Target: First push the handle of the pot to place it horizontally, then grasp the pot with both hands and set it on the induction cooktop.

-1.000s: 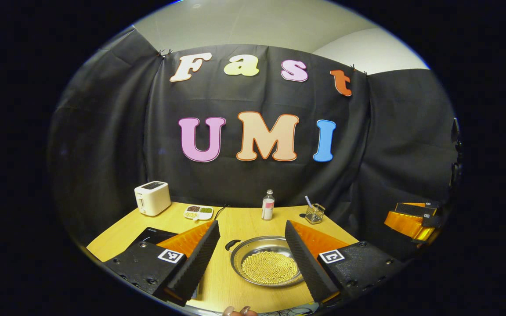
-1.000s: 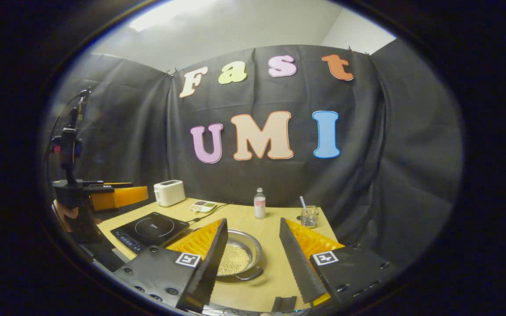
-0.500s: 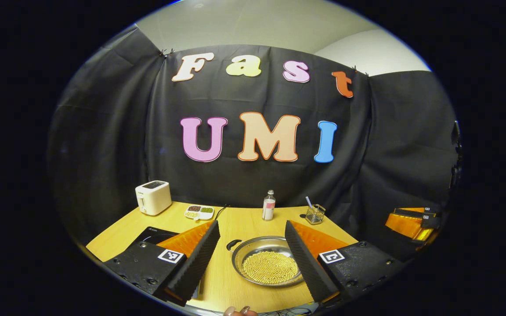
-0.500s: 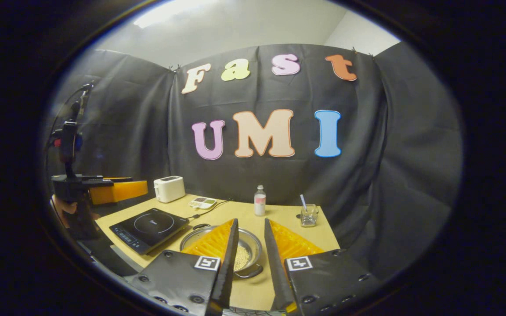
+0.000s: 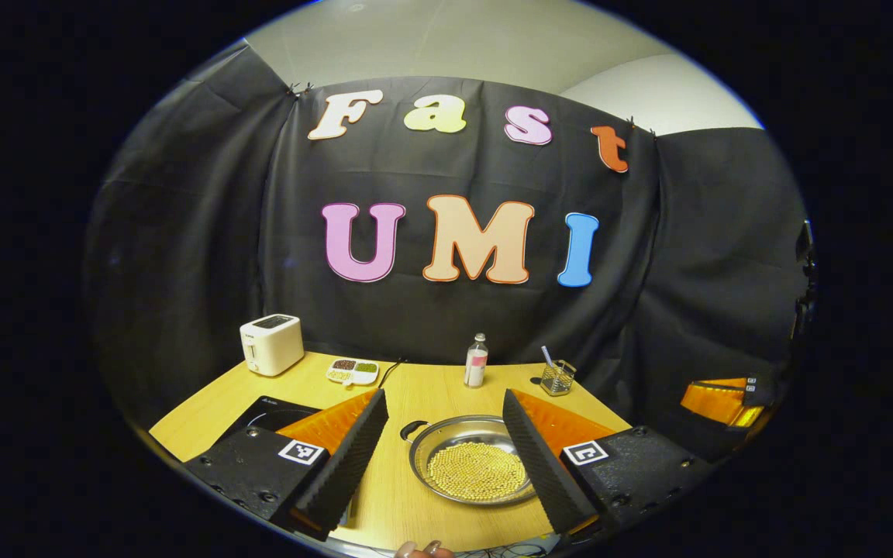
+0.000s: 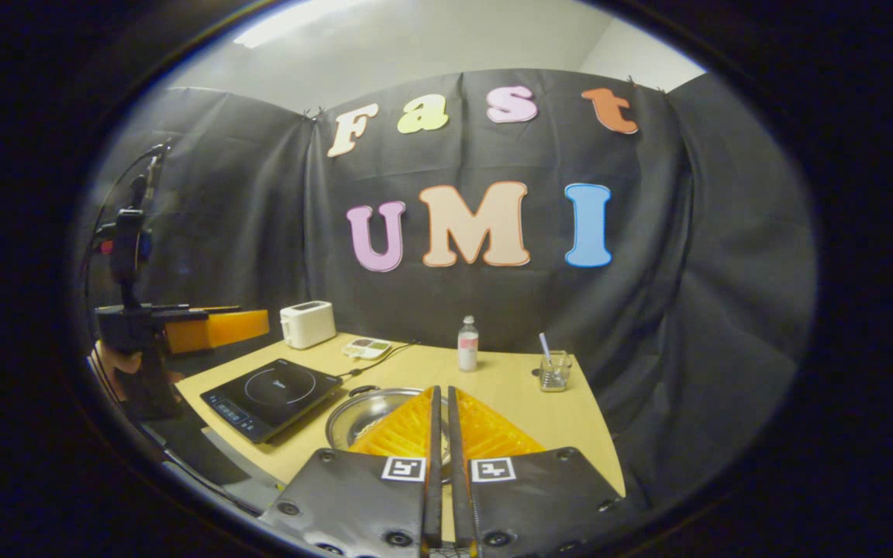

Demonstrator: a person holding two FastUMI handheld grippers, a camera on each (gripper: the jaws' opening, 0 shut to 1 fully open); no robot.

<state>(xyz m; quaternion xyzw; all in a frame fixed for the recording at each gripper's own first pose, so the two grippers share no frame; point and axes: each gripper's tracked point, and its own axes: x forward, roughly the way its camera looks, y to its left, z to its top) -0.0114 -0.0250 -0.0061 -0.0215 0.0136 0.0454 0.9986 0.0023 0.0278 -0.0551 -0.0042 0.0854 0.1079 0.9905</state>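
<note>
Table point(image 5: 431, 387) wooden, booth-walled; left gripper point(image 5: 443, 442) spread, right gripper point(image 6: 440, 434) clenched, holding nothing.

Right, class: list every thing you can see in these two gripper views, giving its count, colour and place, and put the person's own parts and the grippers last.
Table: one, light wood, in front of the black cloth wall.
Pot: one, silver with dark handles, near middle of table, holding yellow beads.
Induction cooktop: one, black, left of the pot.
Toaster: one, cream, far left corner.
Divided dish: one, white, beside the toaster.
Bottle: one, clear with pink label, far middle.
Glass cup: one, clear, holding a straw, far right.
Fingertips: at the near table edge.
Left gripper: open, fingers either side of the pot.
Right gripper: fingers closed together, empty, in front of the pot.
</note>
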